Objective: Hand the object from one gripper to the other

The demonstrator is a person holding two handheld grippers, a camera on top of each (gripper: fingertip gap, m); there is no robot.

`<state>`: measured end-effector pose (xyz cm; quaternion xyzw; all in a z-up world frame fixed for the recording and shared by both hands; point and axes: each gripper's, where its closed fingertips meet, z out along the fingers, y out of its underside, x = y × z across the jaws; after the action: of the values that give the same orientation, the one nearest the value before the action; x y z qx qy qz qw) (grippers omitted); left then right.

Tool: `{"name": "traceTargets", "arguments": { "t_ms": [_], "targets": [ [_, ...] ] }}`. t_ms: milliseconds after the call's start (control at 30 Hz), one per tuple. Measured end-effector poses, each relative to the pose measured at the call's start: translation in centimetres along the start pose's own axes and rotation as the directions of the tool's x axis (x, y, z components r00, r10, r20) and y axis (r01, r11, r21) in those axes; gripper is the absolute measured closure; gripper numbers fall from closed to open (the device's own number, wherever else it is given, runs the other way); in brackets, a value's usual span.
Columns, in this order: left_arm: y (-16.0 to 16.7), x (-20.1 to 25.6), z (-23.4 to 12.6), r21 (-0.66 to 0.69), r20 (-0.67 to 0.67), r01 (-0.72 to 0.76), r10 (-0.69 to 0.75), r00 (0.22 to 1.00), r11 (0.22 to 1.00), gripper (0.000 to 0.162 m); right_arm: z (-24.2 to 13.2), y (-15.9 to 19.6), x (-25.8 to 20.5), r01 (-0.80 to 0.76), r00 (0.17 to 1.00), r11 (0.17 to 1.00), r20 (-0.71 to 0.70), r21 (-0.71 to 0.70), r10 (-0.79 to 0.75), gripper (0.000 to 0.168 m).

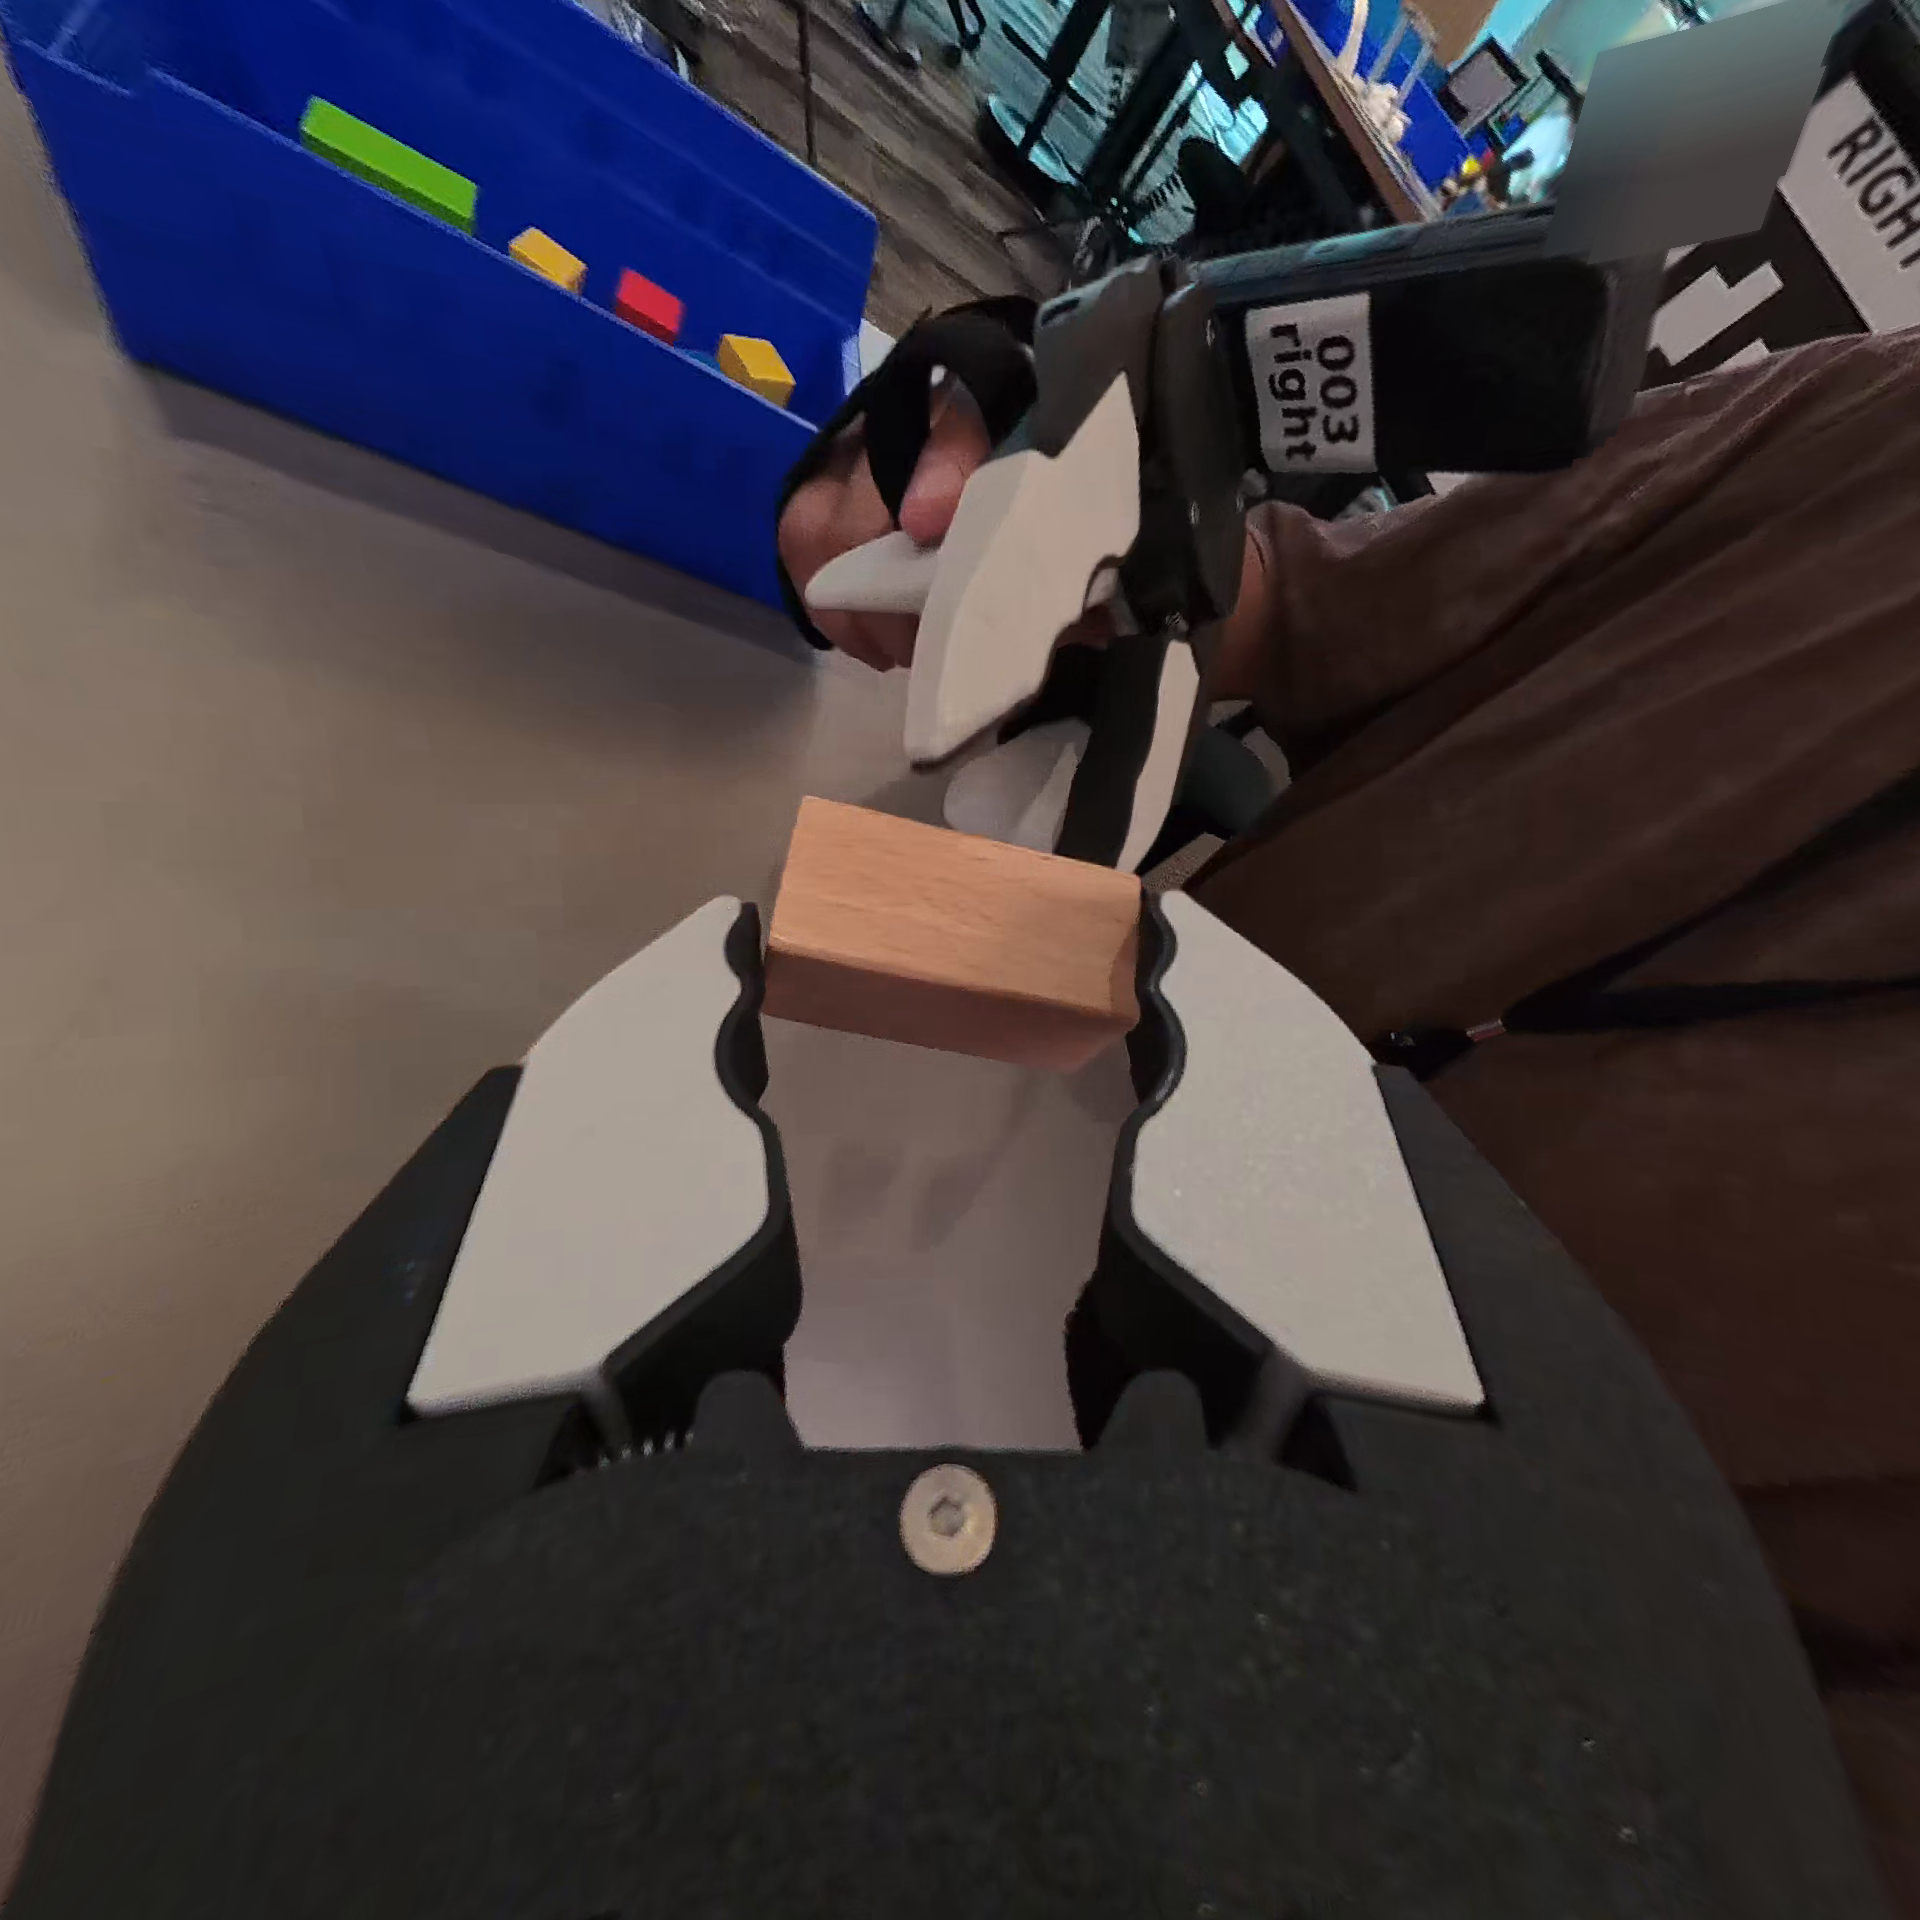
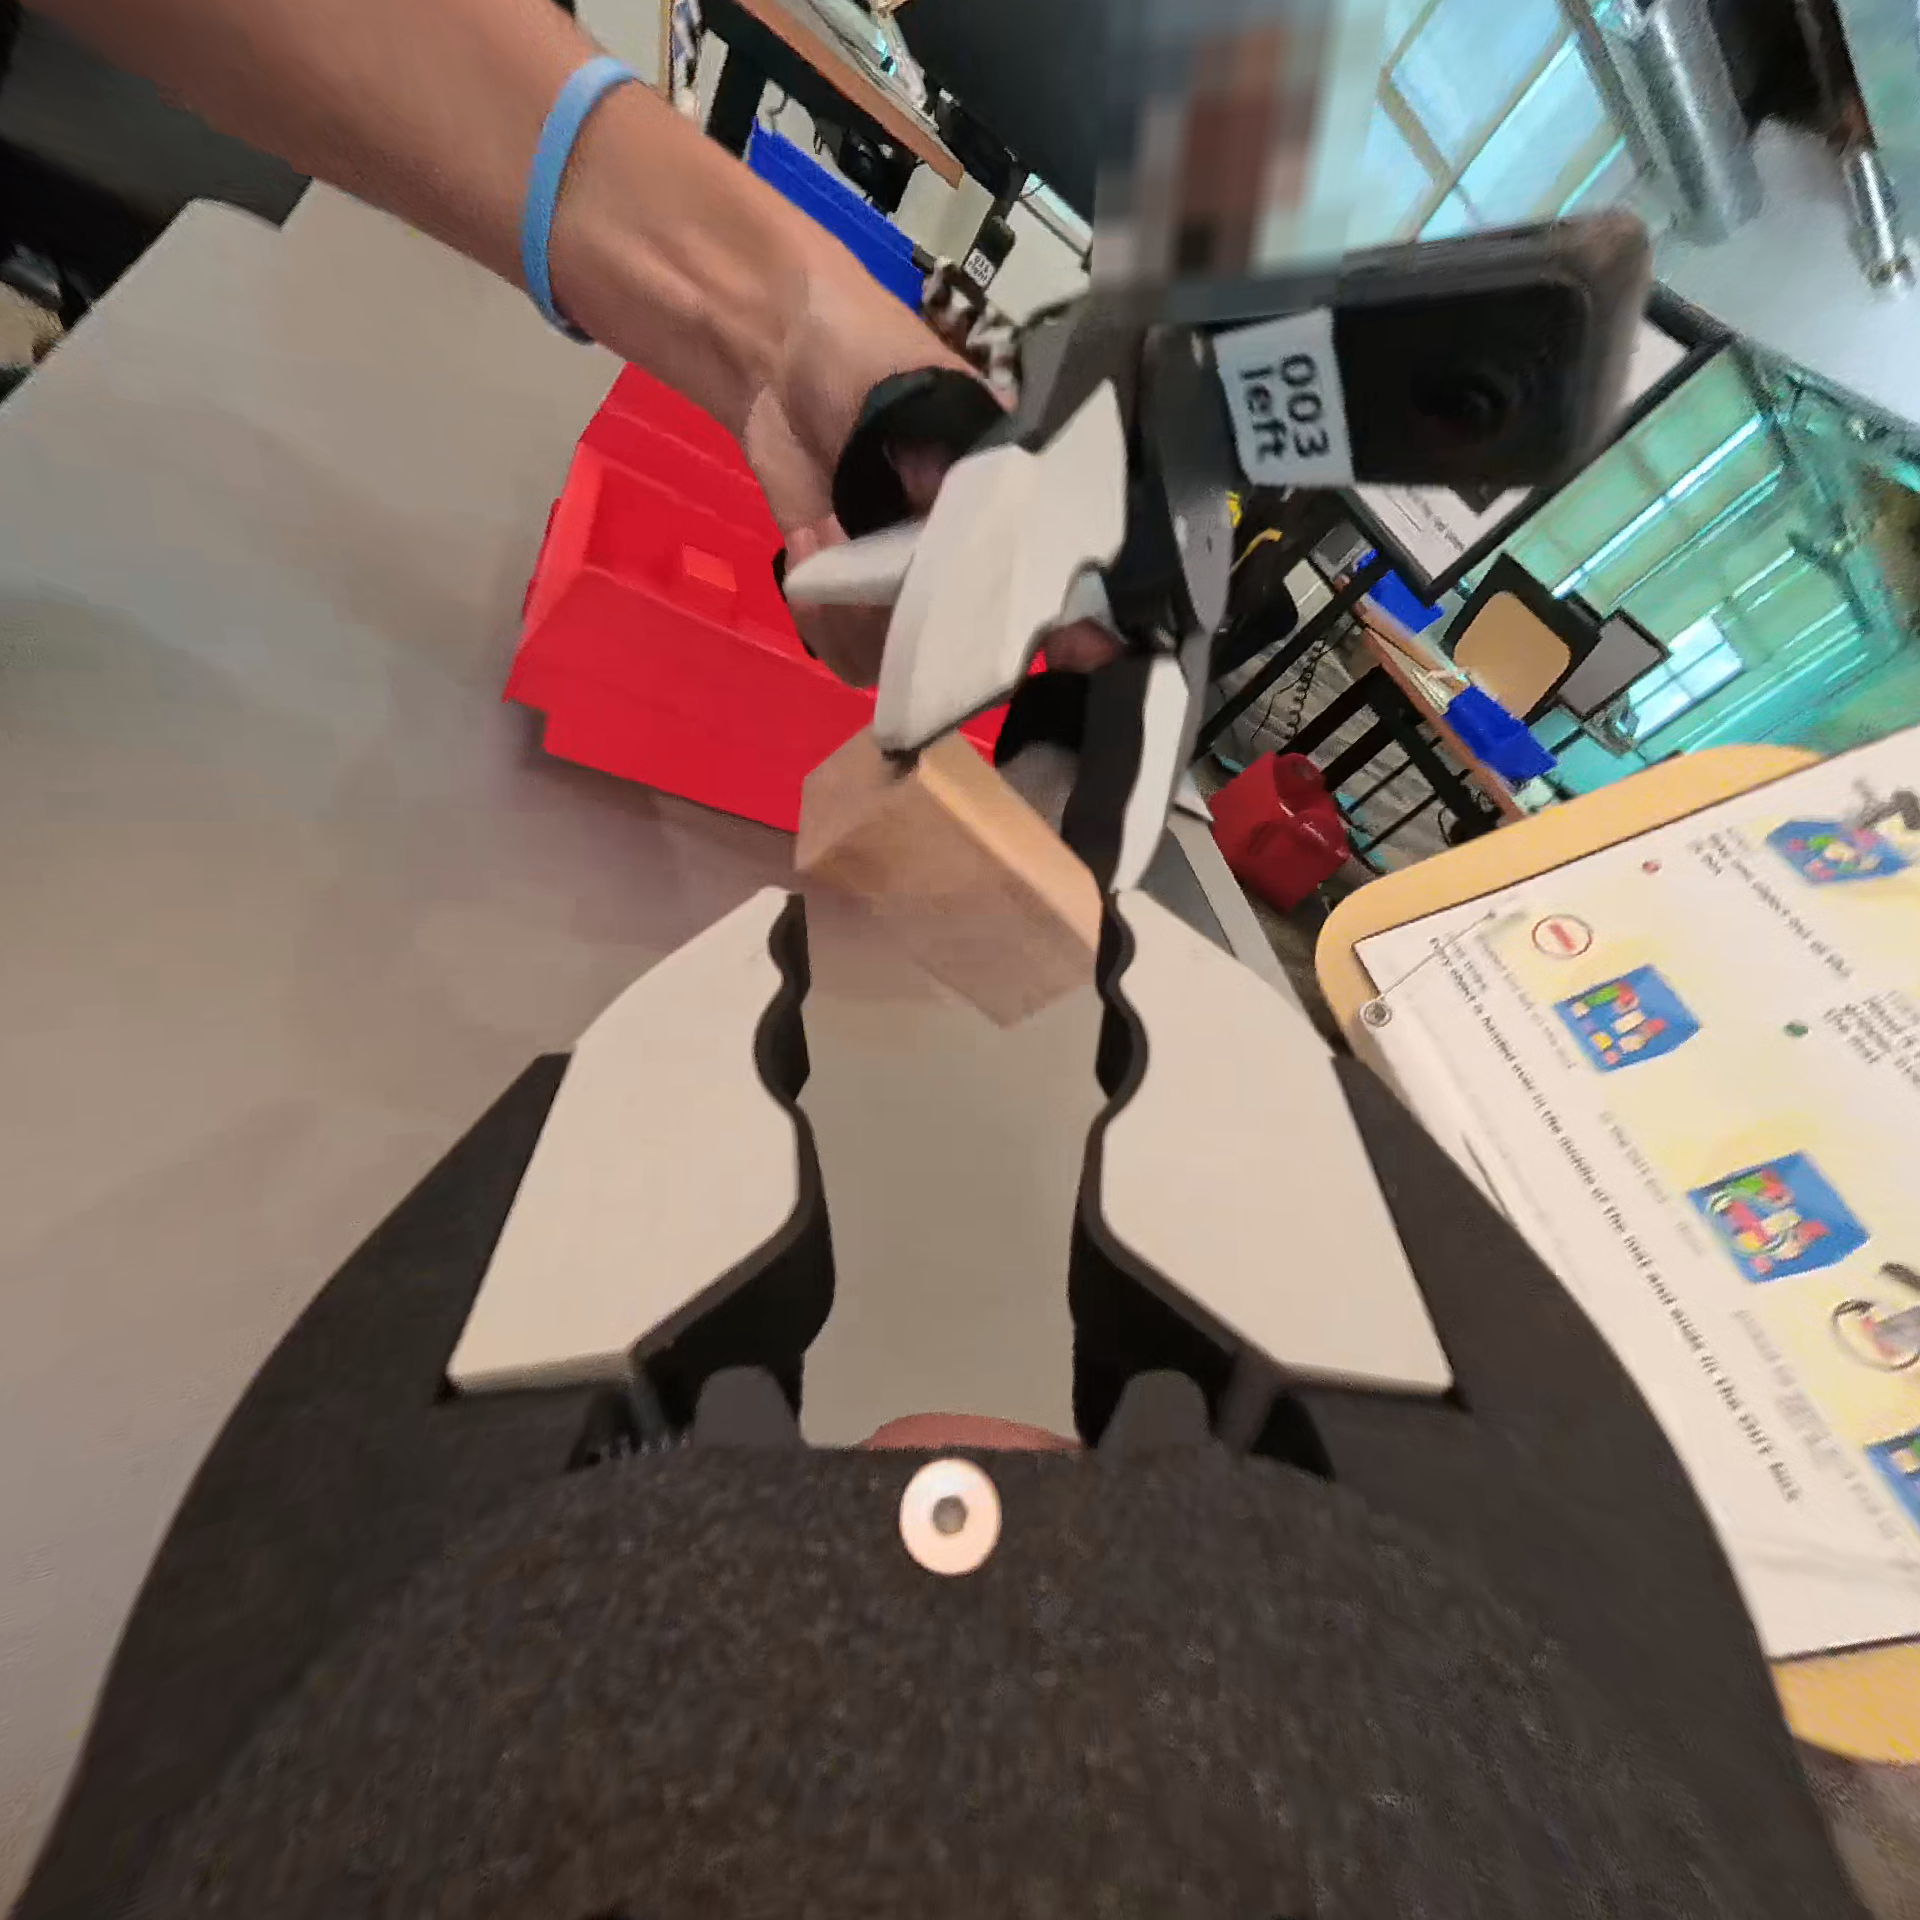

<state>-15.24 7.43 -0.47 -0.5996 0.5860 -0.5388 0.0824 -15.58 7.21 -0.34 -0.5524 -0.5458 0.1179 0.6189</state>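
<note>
**Wooden block in left gripper, right gripper open just beyond it**

Left gripper has its fingertips clamped on the two ends of a plain wooden block, held above the pale table. Jaws are about a block-length apart, pads pressing each end.

Right gripper faces it from across, fingers spread, tips just past the block's far edge; contact there can't be judged. In the right wrist view, the right gripper stands wide, and the block sits tilted between its tips, near the right finger, gap on the left side. The left gripper comes down onto the block from above.

Blue bin on the table holds a green block, two yellow blocks and a red one. Red bin sits behind the left gripper. Illustrated instruction sheet lies to the right.
</note>
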Motion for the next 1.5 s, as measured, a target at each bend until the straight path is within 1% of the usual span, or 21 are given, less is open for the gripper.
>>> {"name": "traceTargets", "arguments": {
  "t_ms": [67,100,200,267,300,367,433,500,600,667,733,800,867,1000,1100,1233,1300,1367,1467,1500],
  "targets": [
    [-0.3,0.2,1.1,-0.006,-0.026,0.001,-0.001,1.000,1.000,0.093,-0.1,0.0,-0.6,0.069,0.997,0.998,0.021,-0.013,-0.069,0.118],
    [-0.6,0.3,1.4,0.004,-0.043,0.006,-0.006,0.999,1.000,0.093,-0.2,-0.1,-1.0,0.105,0.994,0.994,0.027,-0.004,-0.105,0.127],
    [-0.9,0.4,2.0,0.035,-0.082,0.051,-0.048,0.995,0.998,0.093,-0.8,0.2,-0.9,0.219,0.975,0.976,-0.041,-0.015,-0.219,0.132],
    [-0.7,0.2,2.4,0.056,-0.099,0.085,-0.079,0.992,0.995,0.094,-1.0,0.5,-1.3,0.216,0.976,0.976,-0.032,-0.036,-0.217,0.133],
    [-0.6,0.0,2.4,0.071,-0.104,0.108,-0.101,0.990,0.992,0.103,-1.0,0.4,-1.5,0.217,0.976,0.976,-0.023,-0.033,-0.218,0.133],
    [-0.7,-0.2,2.3,0.120,-0.132,0.157,-0.141,0.981,0.980,0.112,-1.2,0.3,-1.7,0.246,0.968,0.968,-0.039,-0.052,-0.248,0.133],
    [-0.8,0.1,2.2,0.170,-0.170,0.189,-0.160,0.972,0.967,0.114,-1.2,0.1,-1.8,0.256,0.965,0.965,-0.045,-0.059,-0.259,0.134],
    [-0.8,0.3,2.2,0.199,-0.190,0.202,-0.165,0.968,0.959,0.112,-1.2,-0.1,-2.0,0.251,0.966,0.967,-0.047,-0.053,-0.253,0.134],
    [-0.9,0.2,1.8,0.222,-0.182,0.198,-0.158,0.970,0.955,0.111,-1.1,0.0,-2.0,0.244,0.967,0.968,-0.066,-0.058,-0.247,0.134],
    [-1.4,0.3,1.1,0.267,-0.190,0.197,-0.148,0.970,0.944,0.107,-1.0,0.2,-2.1,0.225,0.971,0.973,-0.070,-0.053,-0.228,0.134],
    [-1.5,0.0,0.6,0.291,-0.169,0.190,-0.145,0.975,0.938,0.103,-1.1,0.4,-2.1,0.200,0.976,0.979,-0.074,-0.047,-0.203,0.135],
    [-1.0,0.0,0.7,0.281,-0.152,0.176,-0.137,0.979,0.943,0.100,-1.2,0.6,-1.9,0.170,0.982,0.985,-0.079,-0.042,-0.173,0.135],
    [-0.3,0.4,1.2,0.254,-0.164,0.173,-0.133,0.977,0.952,0.094,-1.4,0.8,-1.9,0.153,0.984,0.987,-0.082,-0.039,-0.156,0.135],
    [1.4,0.7,3.1,0.160,-0.164,0.151,-0.124,0.979,0.976,0.083,-1.4,0.4,-2.2,0.142,0.988,0.990,-0.064,-0.016,-0.143,0.135],
    [1.9,1.5,3.8,0.121,-0.224,0.143,-0.113,0.968,0.982,0.088,-1.4,-0.3,-2.7,0.134,0.990,0.991,-0.039,0.013,-0.134,0.135],
    [2.0,1.5,3.8,0.123,-0.251,0.159,-0.124,0.960,0.980,0.089,-1.3,-0.2,-2.6,0.128,0.991,0.991,-0.033,0.032,-0.127,0.136],
    [1.9,1.0,3.7,0.139,-0.261,0.204,-0.163,0.952,0.969,0.089,-1.1,0.4,-2.2,0.175,0.983,0.985,-0.065,0.002,-0.174,0.137],
    [2.0,0.9,3.7,0.152,-0.284,0.239,-0.189,0.940,0.959,0.089,-0.7,1.6,-1.8,0.241,0.965,0.968,-0.088,-0.074,-0.247,0.136],
    [2.6,0.4,4.0,0.139,-0.262,0.255,-0.212,0.942,0.957,0.089,0.1,2.4,-2.0,0.284,0.953,0.952,-0.077,-0.112,-0.294,0.132],
    [2.6,0.3,4.1,0.143,-0.256,0.259,-0.217,0.942,0.955,0.089,0.3,2.6,-2.1,0.290,0.951,0.949,-0.071,-0.124,-0.300,0.134]
  ]
}}
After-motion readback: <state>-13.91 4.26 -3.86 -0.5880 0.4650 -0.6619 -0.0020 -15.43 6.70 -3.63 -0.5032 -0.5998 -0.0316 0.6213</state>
